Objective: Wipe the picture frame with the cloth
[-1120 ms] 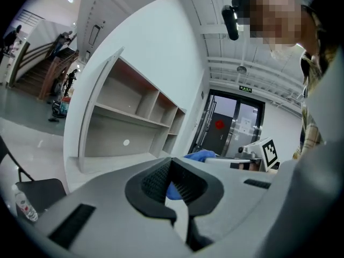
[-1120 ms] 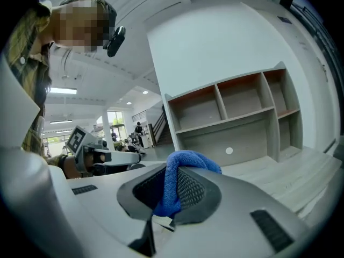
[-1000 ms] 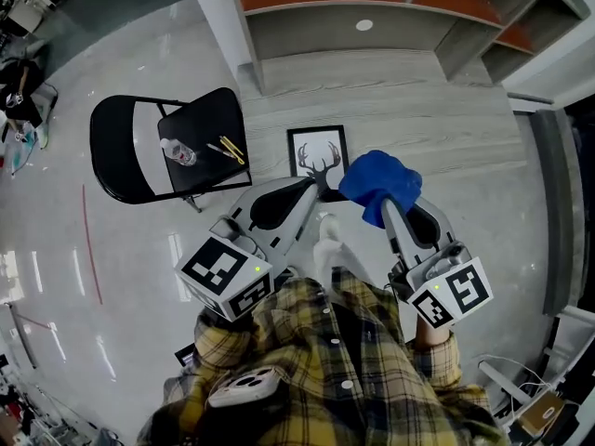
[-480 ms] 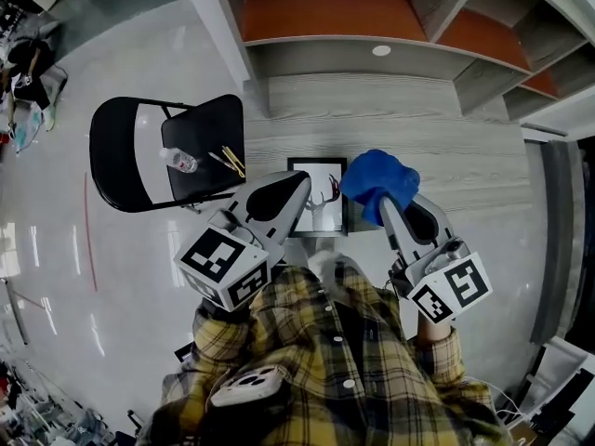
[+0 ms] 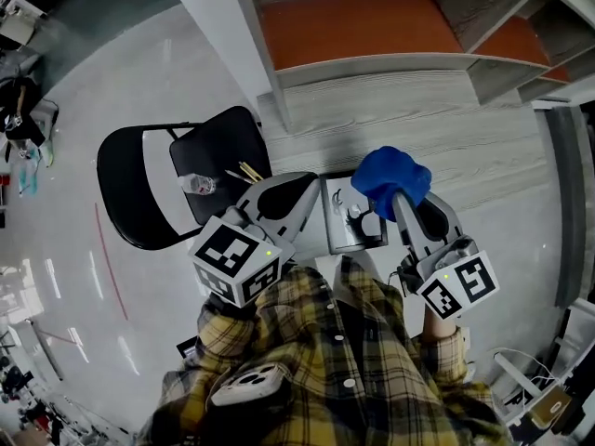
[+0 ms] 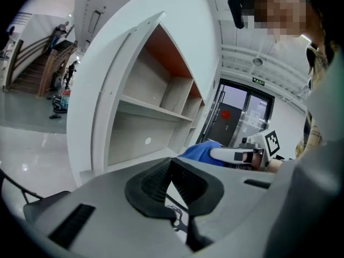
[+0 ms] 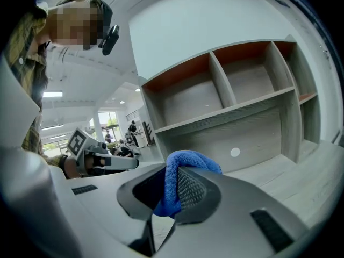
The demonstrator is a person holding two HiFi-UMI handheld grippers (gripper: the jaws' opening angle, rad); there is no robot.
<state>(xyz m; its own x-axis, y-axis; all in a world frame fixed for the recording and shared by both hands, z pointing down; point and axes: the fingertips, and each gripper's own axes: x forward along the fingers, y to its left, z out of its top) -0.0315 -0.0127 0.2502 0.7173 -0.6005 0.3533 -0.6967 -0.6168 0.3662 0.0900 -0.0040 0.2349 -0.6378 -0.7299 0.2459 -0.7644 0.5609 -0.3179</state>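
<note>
Before the white shelf unit (image 5: 232,35), on the grey wood-grain floor (image 5: 483,147), the thin dark-edged rectangular picture frame with a deer print (image 5: 351,216) lies flat between the 2 hand-held grippers. It looks light, stiff and probably glazed, so it may slide under a wipe and is best steadied at an edge or corner. The soft, limp blue microfibre cloth (image 5: 390,177) is bunched in the pinched jaws of the right hand-held gripper (image 7: 172,195), while the left hand-held gripper (image 6: 171,183) is closed on nothing.

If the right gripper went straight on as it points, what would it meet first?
Likely the shelf unit, its grey lower panel; depth unclear. The picture frame lies left of that line.
</note>
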